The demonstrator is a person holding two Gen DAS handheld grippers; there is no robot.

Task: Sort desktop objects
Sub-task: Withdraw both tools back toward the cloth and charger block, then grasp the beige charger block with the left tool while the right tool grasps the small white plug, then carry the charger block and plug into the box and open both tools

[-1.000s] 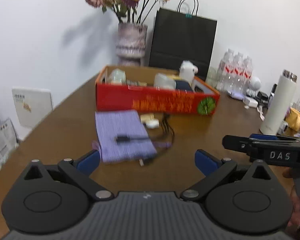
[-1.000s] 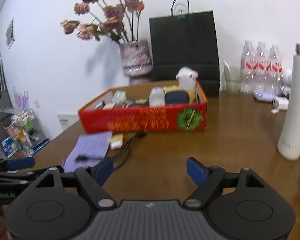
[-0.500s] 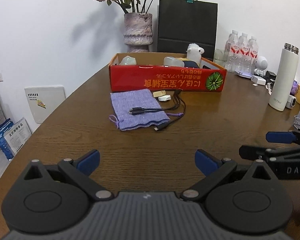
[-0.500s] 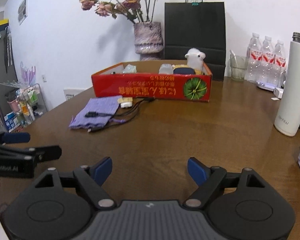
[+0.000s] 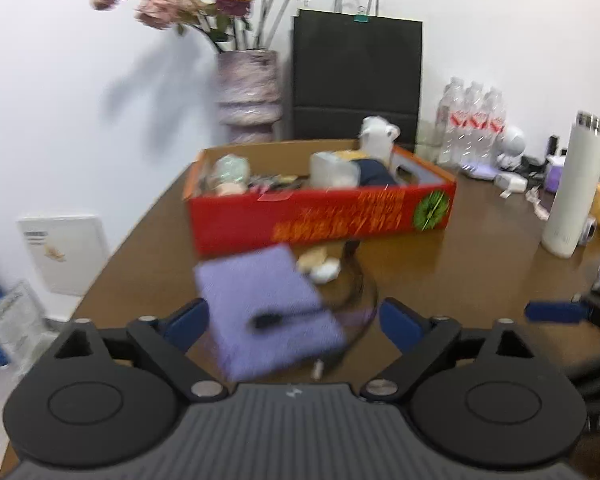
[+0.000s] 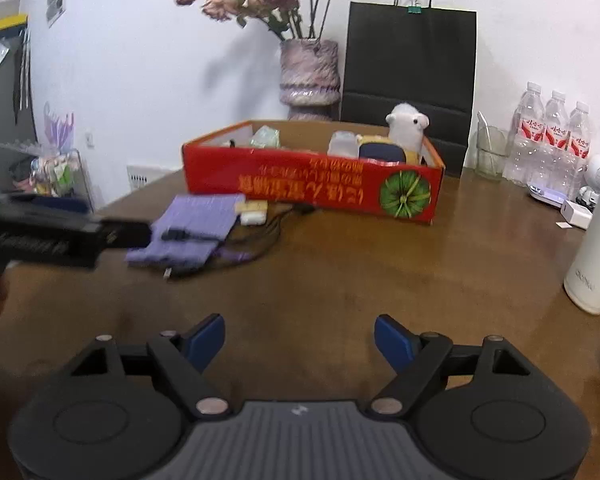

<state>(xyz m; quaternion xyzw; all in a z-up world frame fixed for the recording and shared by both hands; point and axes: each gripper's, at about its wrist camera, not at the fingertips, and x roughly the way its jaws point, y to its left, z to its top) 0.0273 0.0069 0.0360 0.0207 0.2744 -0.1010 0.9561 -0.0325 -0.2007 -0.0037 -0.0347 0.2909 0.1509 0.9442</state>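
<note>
A purple knit pouch (image 5: 268, 308) lies on the brown table (image 5: 480, 264) with black cables (image 5: 356, 292) across and beside it and small white and beige adapters (image 5: 320, 264) next to it. Behind stands a red cardboard box (image 5: 320, 220) with several items and a white plush toy (image 5: 376, 136). My left gripper (image 5: 292, 320) is open and empty, just above the pouch. My right gripper (image 6: 300, 340) is open and empty over bare table, well short of the pouch (image 6: 196, 228) and box (image 6: 312, 188). The left gripper shows at the left edge of the right wrist view (image 6: 60, 232).
A tall white thermos (image 5: 572, 188) stands at the right, also in the right wrist view (image 6: 596, 232). Water bottles (image 6: 552, 140), a glass (image 6: 490, 152), a flower vase (image 6: 310, 76) and a black paper bag (image 6: 410, 64) line the back. Small gadgets (image 5: 512, 180) lie far right.
Both grippers have moved forward toward the pouch and box. The left gripper has come down close over the pouch. Both stay open.
</note>
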